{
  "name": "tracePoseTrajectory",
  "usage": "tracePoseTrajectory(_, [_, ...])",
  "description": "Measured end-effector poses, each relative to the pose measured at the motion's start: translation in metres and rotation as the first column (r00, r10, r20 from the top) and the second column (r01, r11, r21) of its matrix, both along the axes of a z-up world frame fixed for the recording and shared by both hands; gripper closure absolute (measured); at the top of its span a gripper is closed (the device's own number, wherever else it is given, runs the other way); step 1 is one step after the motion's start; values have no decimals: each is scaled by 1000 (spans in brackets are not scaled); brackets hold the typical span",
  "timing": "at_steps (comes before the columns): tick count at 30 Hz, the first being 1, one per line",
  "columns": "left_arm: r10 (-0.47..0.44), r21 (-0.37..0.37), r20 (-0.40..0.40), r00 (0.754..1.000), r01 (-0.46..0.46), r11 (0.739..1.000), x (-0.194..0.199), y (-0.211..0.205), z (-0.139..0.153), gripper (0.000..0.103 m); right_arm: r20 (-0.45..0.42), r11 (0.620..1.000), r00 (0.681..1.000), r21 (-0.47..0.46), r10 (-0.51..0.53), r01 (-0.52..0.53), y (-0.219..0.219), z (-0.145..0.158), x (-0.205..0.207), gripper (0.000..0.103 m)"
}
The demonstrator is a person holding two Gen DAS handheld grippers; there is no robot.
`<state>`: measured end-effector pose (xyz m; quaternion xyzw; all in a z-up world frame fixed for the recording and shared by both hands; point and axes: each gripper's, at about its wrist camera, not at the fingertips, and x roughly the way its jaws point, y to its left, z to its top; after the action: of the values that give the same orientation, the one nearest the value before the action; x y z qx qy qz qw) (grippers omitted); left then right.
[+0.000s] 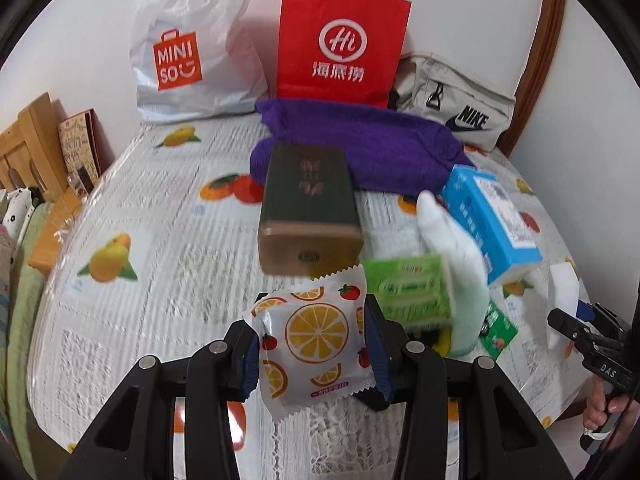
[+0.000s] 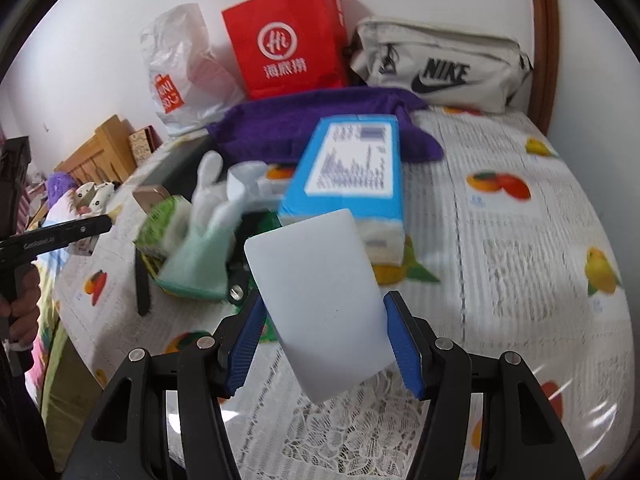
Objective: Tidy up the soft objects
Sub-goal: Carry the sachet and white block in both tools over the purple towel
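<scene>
My left gripper (image 1: 312,344) is shut on a soft white packet printed with orange slices (image 1: 314,336) and holds it above the table. My right gripper (image 2: 324,332) is shut on a white foam sponge block (image 2: 320,300), also seen in the left wrist view (image 1: 564,300). On the table lie a purple towel (image 1: 360,144), a green tissue pack (image 1: 412,292), a mint-and-white glove (image 2: 208,248) and a blue tissue box (image 2: 352,168).
A dark green tin (image 1: 308,208) lies mid-table. At the back stand a Miniso plastic bag (image 1: 188,48), a red paper bag (image 1: 340,40) and a grey Nike pouch (image 1: 456,100). A fruit-print cloth (image 2: 520,260) covers the table. A wooden rack (image 1: 28,148) stands left.
</scene>
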<state>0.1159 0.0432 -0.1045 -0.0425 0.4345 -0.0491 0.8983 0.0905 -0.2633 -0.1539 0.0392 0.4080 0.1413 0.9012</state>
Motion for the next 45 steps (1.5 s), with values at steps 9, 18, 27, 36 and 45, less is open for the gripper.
tracePoseTrajectory(9, [-2, 25, 28, 1000, 1, 1000, 28, -4, 25, 61, 89, 999, 995, 10, 47, -48, 11, 54, 20, 43])
tracePoseTrajectory(18, [4, 22, 35, 999, -5, 1000, 75, -1, 38, 60, 99, 1000, 995, 14, 15, -17, 23, 83, 98, 43])
tracePoseTrajectory(27, [11, 41, 7, 1000, -11, 999, 150, -2, 29, 60, 117, 1000, 993, 1, 12, -12, 27, 85, 174, 43])
tracePoseTrajectory(36, [7, 33, -31, 1000, -6, 999, 217, -6, 14, 60, 41, 1000, 999, -30, 0, 1, 22, 54, 245, 43])
tracePoseTrajectory(45, [24, 14, -75, 997, -23, 1000, 274, -11, -12, 59, -72, 998, 997, -53, 16, -20, 19, 17, 291, 43])
